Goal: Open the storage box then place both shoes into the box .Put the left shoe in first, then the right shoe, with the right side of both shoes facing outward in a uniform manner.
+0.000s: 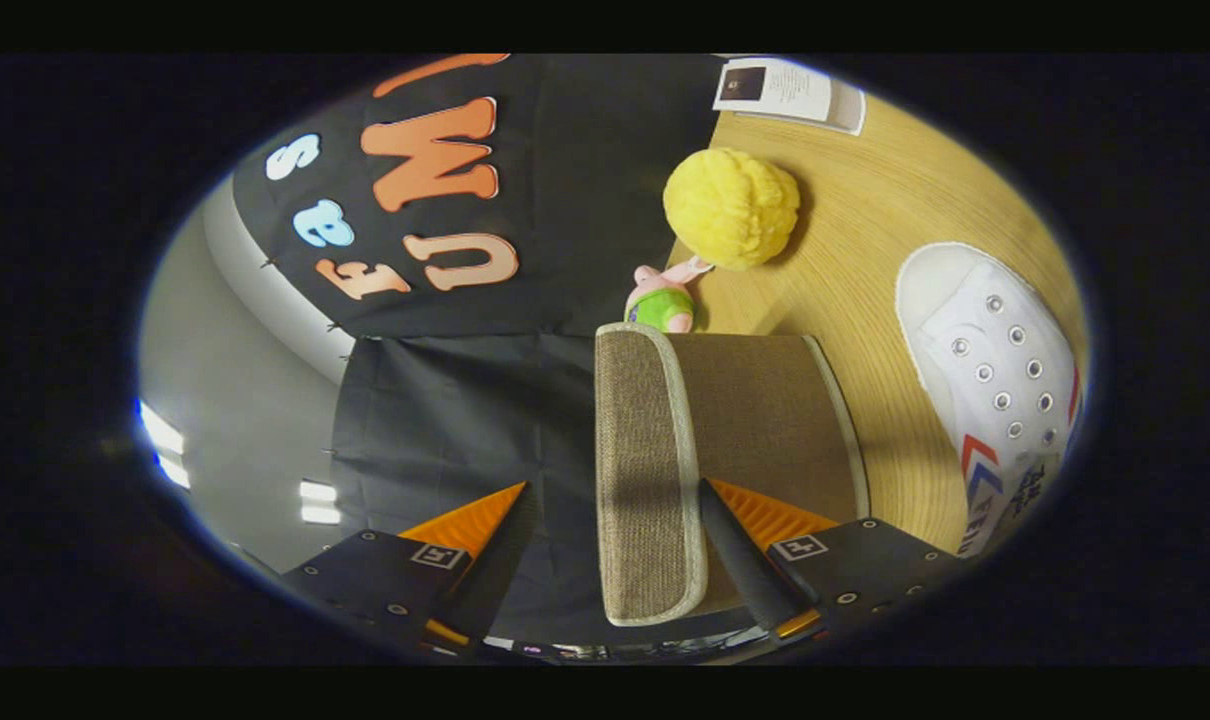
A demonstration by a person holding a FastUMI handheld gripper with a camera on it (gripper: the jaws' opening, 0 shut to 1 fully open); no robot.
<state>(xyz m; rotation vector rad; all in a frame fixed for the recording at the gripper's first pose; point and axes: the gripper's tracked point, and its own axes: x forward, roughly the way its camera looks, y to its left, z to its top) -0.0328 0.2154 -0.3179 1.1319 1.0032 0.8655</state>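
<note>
Storage box (765, 420): brown woven fabric with pale piping; its lid flap (645, 470) stands edge-on between the fingers.
Gripper (605, 550): fingers spread wide; one finger (735, 560) lies close to the flap, contact hard to tell.
Shoe (995, 390): white canvas, metal eyelets, red and blue chevrons, cut off at the heel, beside the box on the wooden table (865, 230).
Beyond the box: fuzzy yellow ball (731, 207), small plush toy (662, 300) partly hidden, paper sheet (790, 92).

beige woven storage box (765, 400), white shoe (995, 370), yellow plush (730, 207)

Wooden table (865, 230): shoe (995, 380), plush toy (730, 208).
</note>
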